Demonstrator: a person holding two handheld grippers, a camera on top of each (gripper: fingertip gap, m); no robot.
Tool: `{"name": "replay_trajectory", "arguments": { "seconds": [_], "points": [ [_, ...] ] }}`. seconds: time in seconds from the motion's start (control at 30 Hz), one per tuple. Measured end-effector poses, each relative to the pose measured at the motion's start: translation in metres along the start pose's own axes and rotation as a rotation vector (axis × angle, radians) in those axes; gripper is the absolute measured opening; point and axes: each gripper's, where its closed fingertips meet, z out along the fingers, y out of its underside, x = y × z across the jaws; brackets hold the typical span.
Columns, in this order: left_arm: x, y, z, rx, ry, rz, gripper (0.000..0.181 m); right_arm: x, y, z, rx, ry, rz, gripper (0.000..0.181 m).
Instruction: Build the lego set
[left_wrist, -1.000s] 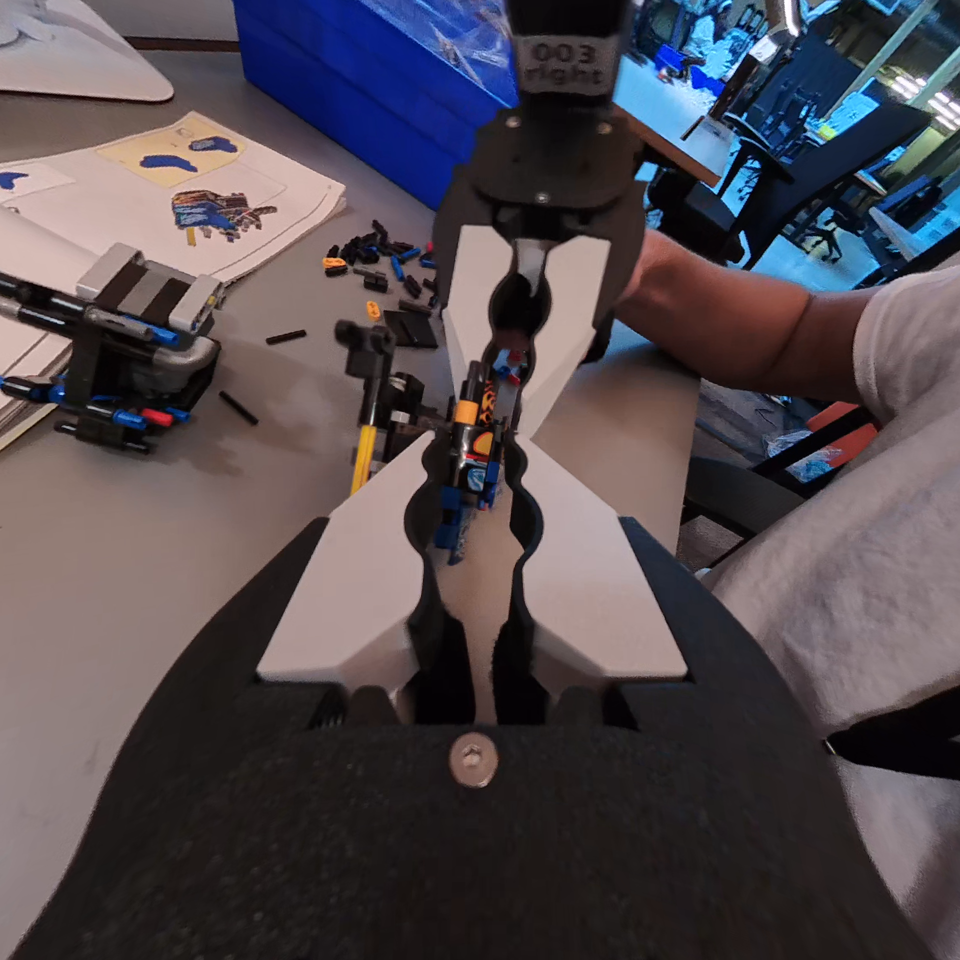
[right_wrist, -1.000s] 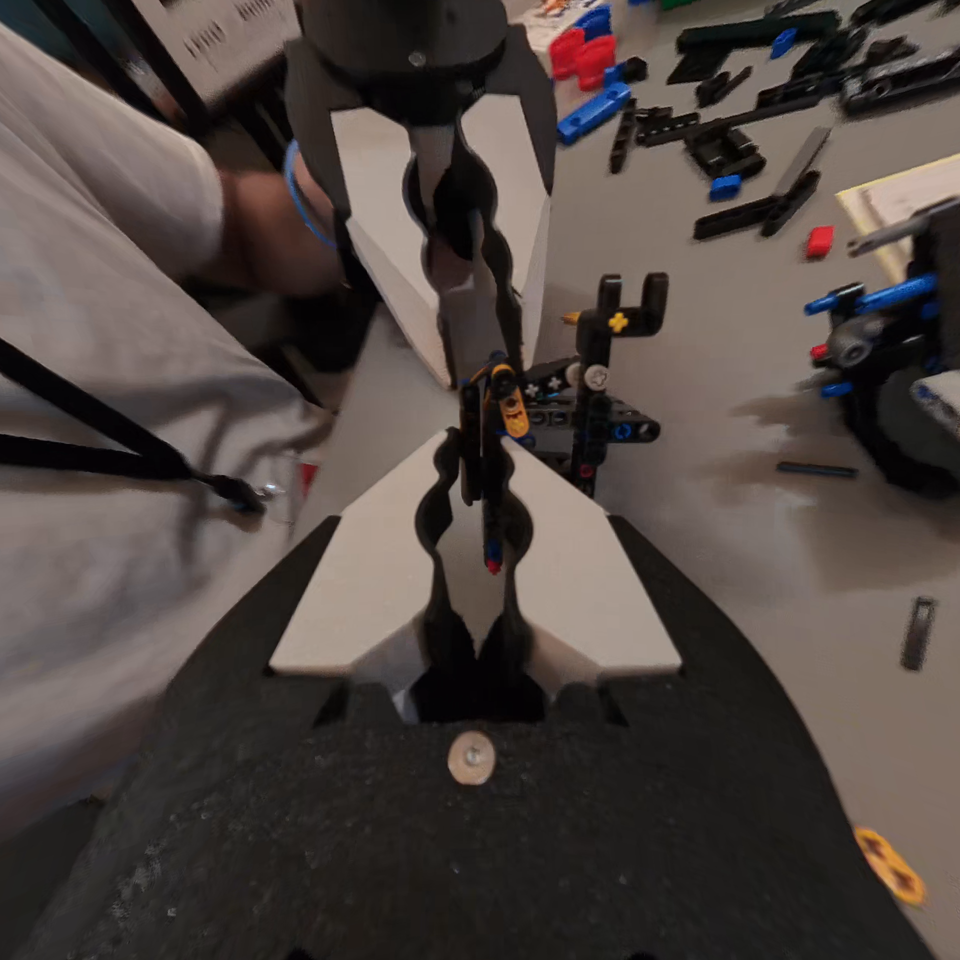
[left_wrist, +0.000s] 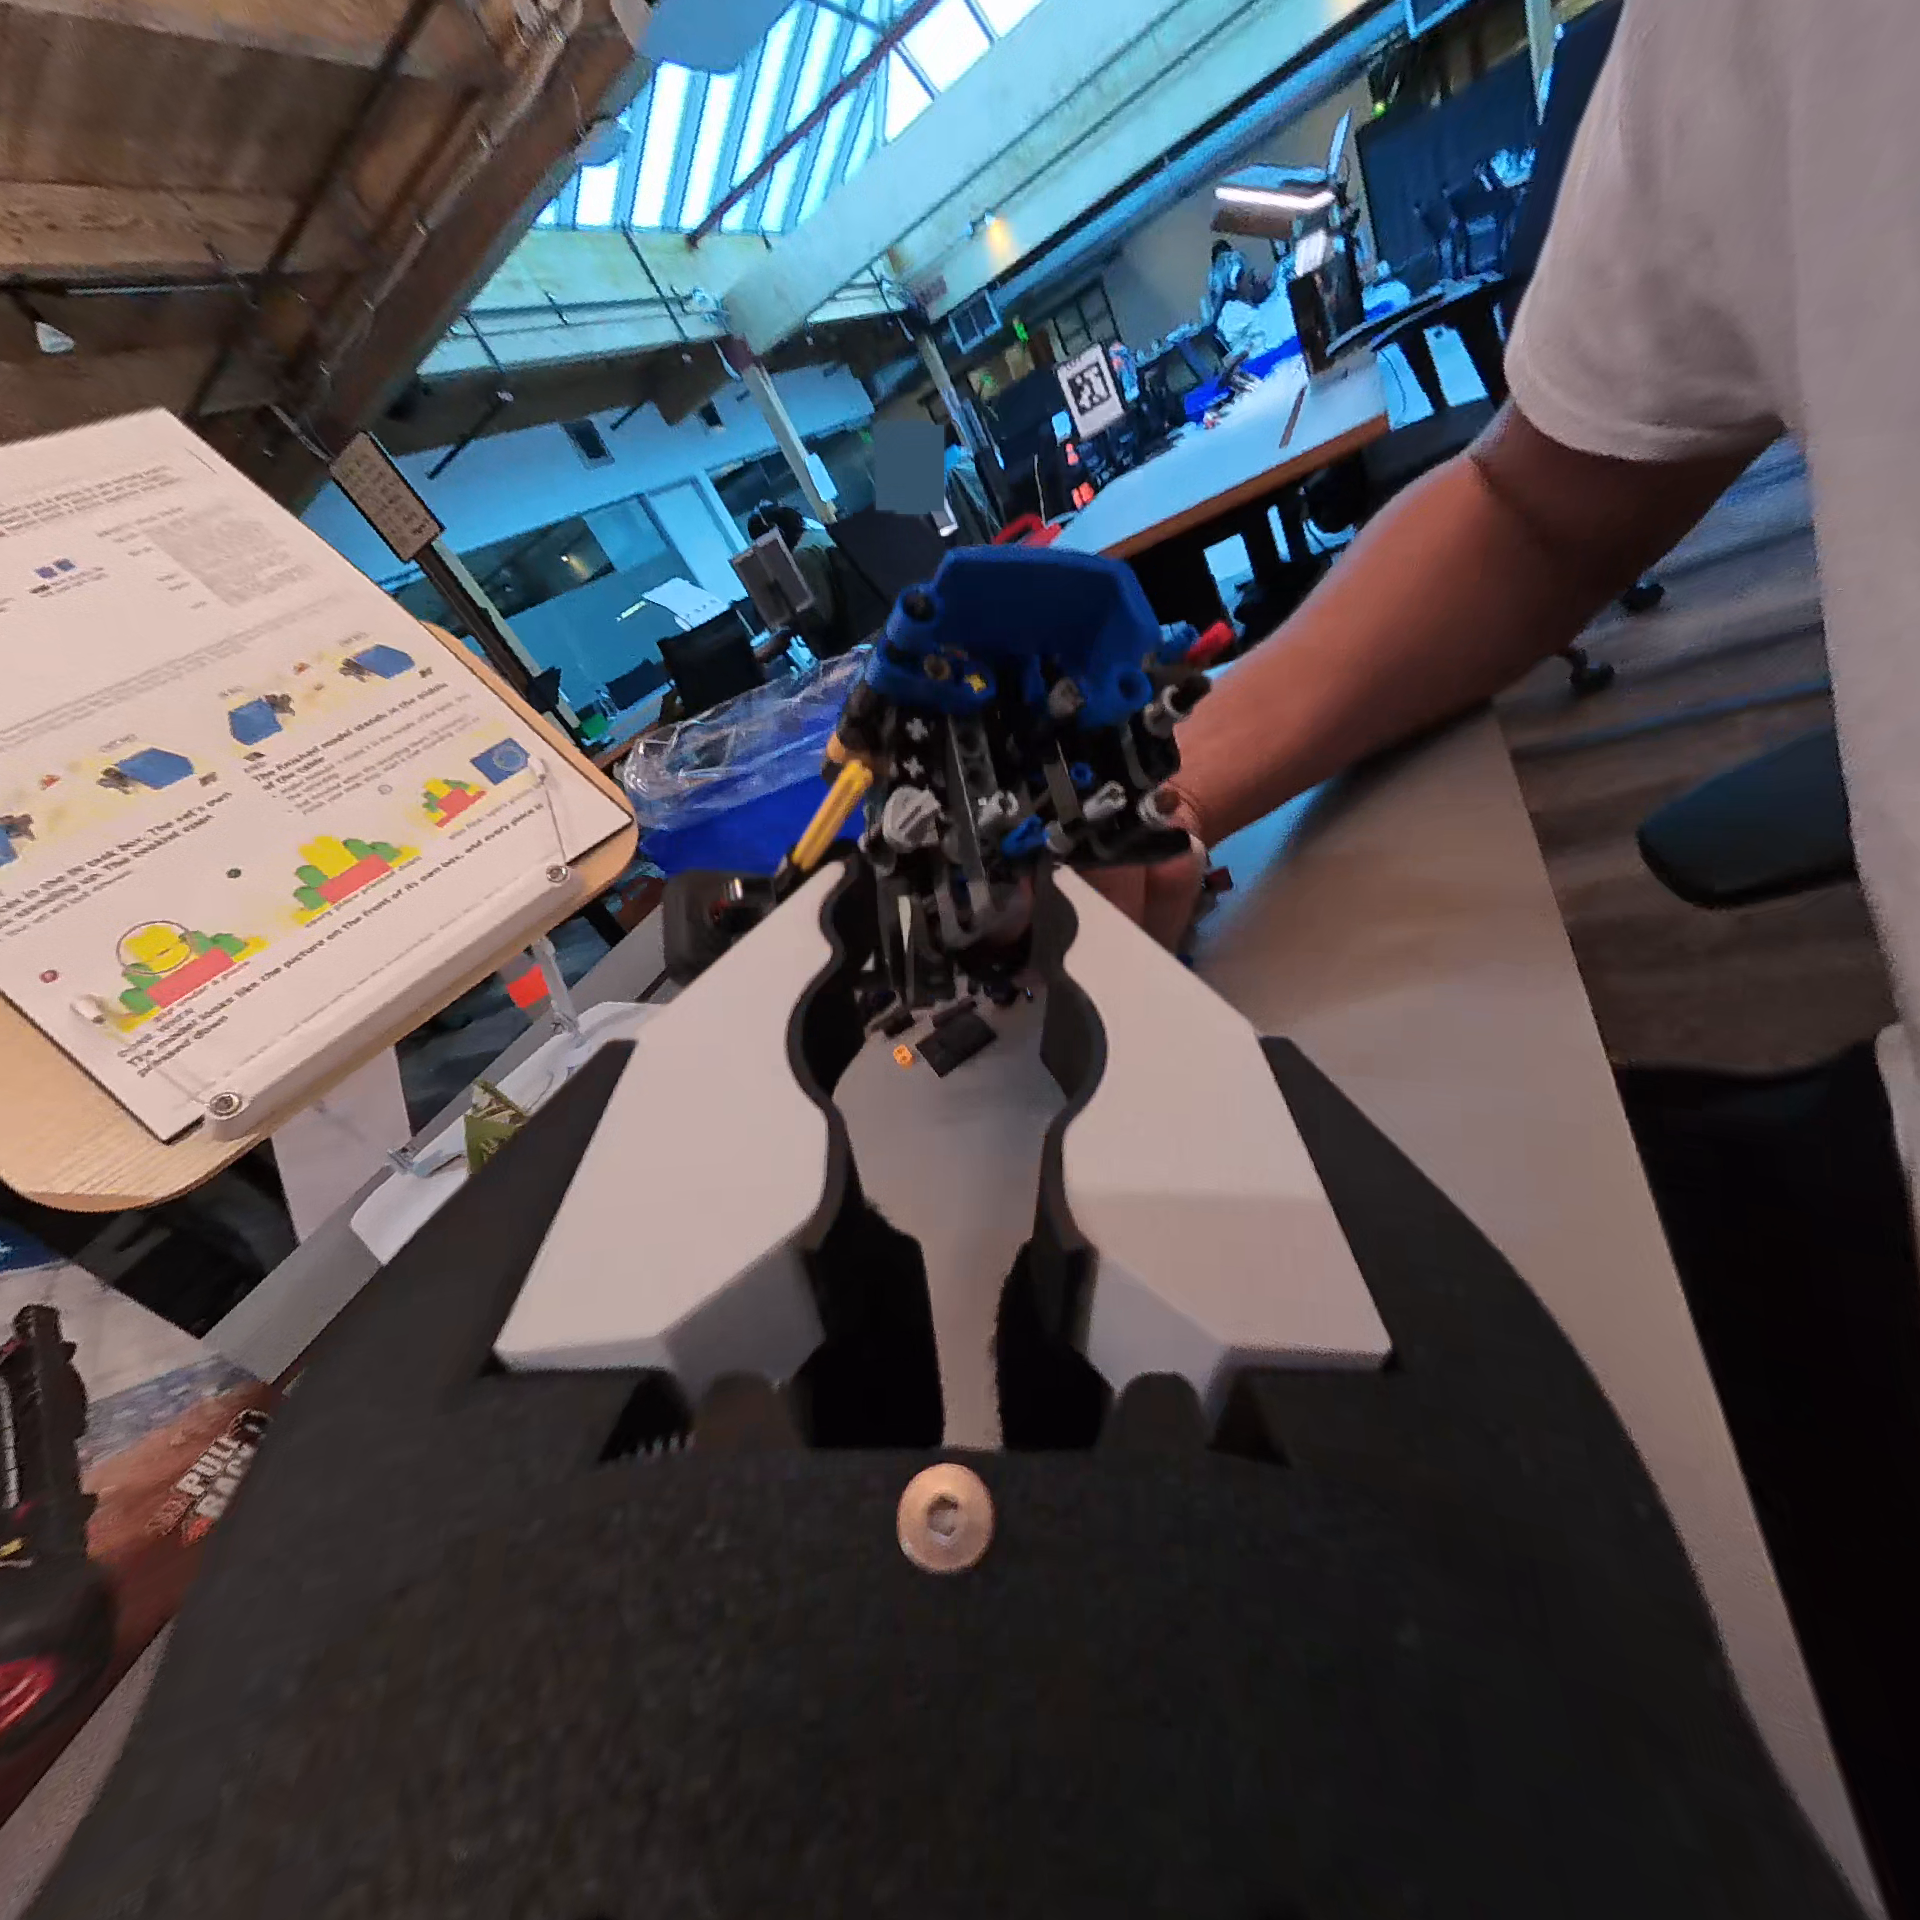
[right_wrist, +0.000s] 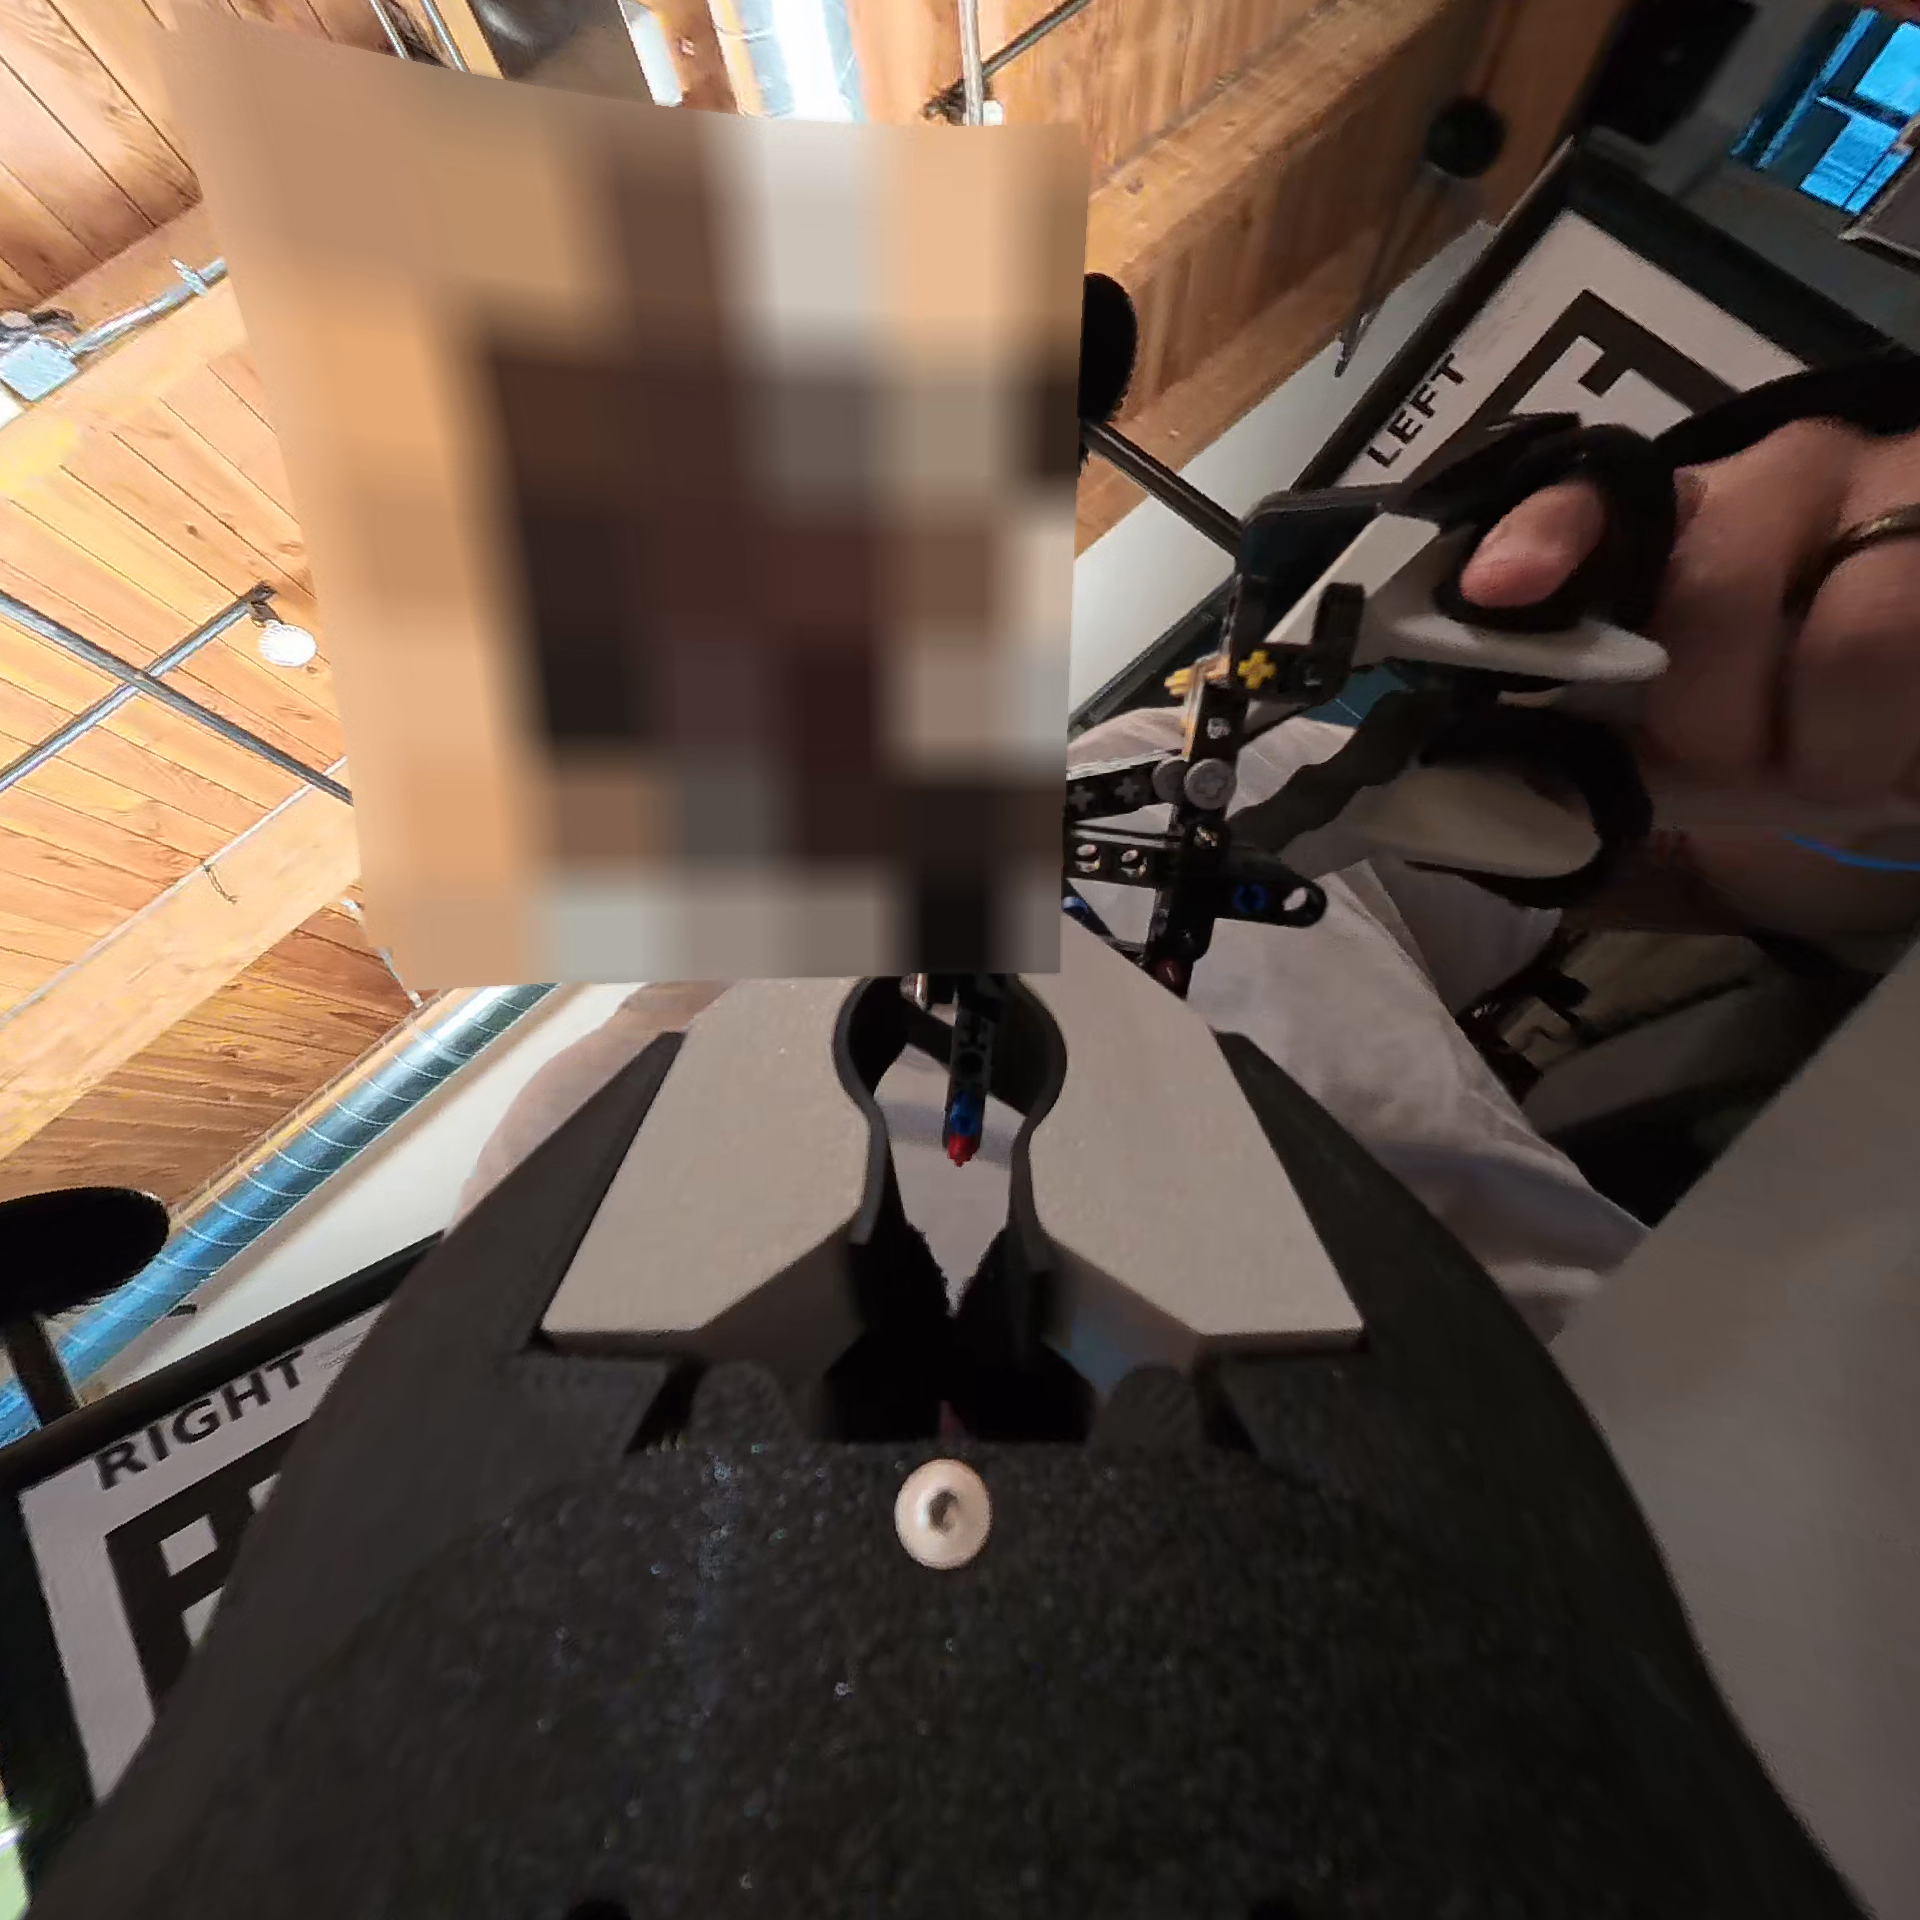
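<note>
The lego model (left_wrist: 997, 748) has a blue panel on top, black and grey beams and a yellow axle. It is held up in the air. My left gripper (left_wrist: 945, 904) is shut on its lower end. A hand (left_wrist: 1153, 831) shows behind it. In the right wrist view, my right gripper (right_wrist: 945, 1008) is shut on the model's black beam (right_wrist: 966, 1070), which has a blue and red tip. The tips meet a mosaic patch. The rest of the model (right_wrist: 1205, 779) extends to the upper right. One of the left gripper's fingers (right_wrist: 1507, 644) reaches it there.
An instruction sheet on a tilted stand (left_wrist: 260, 779) is at the left. A blue bin with a plastic bag (left_wrist: 727, 790) stands behind the model. The grey table (left_wrist: 1403, 1091) has small loose pieces (left_wrist: 935, 1049). A lego box (left_wrist: 104, 1507) lies lower left. The person's white shirt (left_wrist: 1766, 312) fills the right.
Both grippers have lifted the model off the table and tilted upward. The views now show the room and ceiling instead of the tabletop.
</note>
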Motion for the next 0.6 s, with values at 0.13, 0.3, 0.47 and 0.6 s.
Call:
{"name": "replay_trajectory", "arguments": {
  "seconds": [0.13,0.3,0.47,0.6],
  "points": [
    [0.002,-0.009,0.002,0.046,-0.037,0.029,0.029,0.0,-0.002,0.007,0.052,-0.095,0.043,0.01],
    [-0.003,-0.011,0.0,0.066,-0.105,0.052,0.025,0.002,-0.005,0.009,0.096,-0.166,0.085,0.009],
    [-0.016,0.0,-0.004,0.013,-0.163,-0.052,0.022,0.011,-0.021,0.002,0.175,-0.096,0.056,0.011],
    [-0.024,0.021,-0.007,-0.041,-0.174,-0.229,0.021,0.03,-0.029,-0.011,0.189,0.123,-0.045,0.023]
  ]
}}
